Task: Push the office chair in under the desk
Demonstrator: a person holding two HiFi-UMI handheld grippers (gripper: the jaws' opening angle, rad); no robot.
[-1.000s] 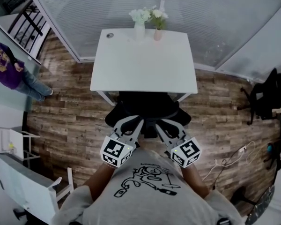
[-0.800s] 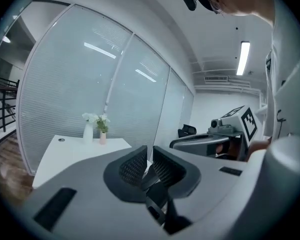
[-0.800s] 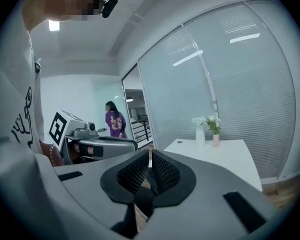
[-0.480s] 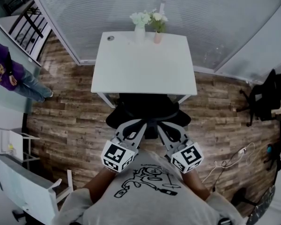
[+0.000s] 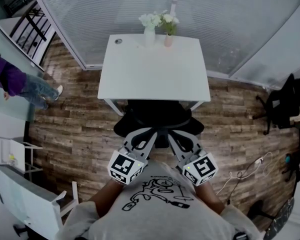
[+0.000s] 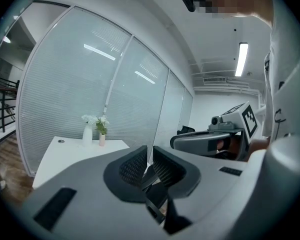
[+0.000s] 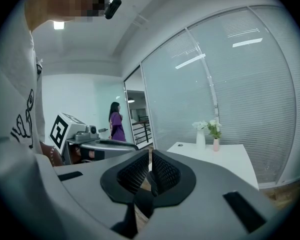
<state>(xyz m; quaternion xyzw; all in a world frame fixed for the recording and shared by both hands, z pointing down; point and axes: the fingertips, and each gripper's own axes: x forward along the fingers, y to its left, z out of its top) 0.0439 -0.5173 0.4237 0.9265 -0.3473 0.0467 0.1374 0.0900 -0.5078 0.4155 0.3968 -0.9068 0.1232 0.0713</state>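
Observation:
The black office chair [image 5: 157, 115] stands at the white desk [image 5: 155, 69], its seat partly beneath the near edge of the top. Both grippers are at the chair's back, side by side in front of the person's chest. My left gripper [image 5: 141, 132] has its jaws drawn close with a dark piece of the chair back between the pads [image 6: 135, 165]. My right gripper [image 5: 179, 133] is likewise nearly closed on a dark edge of the chair [image 7: 149, 181]. The chair's base and wheels are hidden under the seat.
Two vases with flowers [image 5: 157, 24] stand at the desk's far edge before a glass wall with blinds. A person in purple [image 5: 12, 81] walks at the left. Another black chair [image 5: 285, 101] and a white cable [image 5: 245, 169] are to the right, white furniture [image 5: 25, 194] lower left.
The person in purple has walked further left. Both grippers have drawn back slightly toward the body; the chair stays where it was against the desk.

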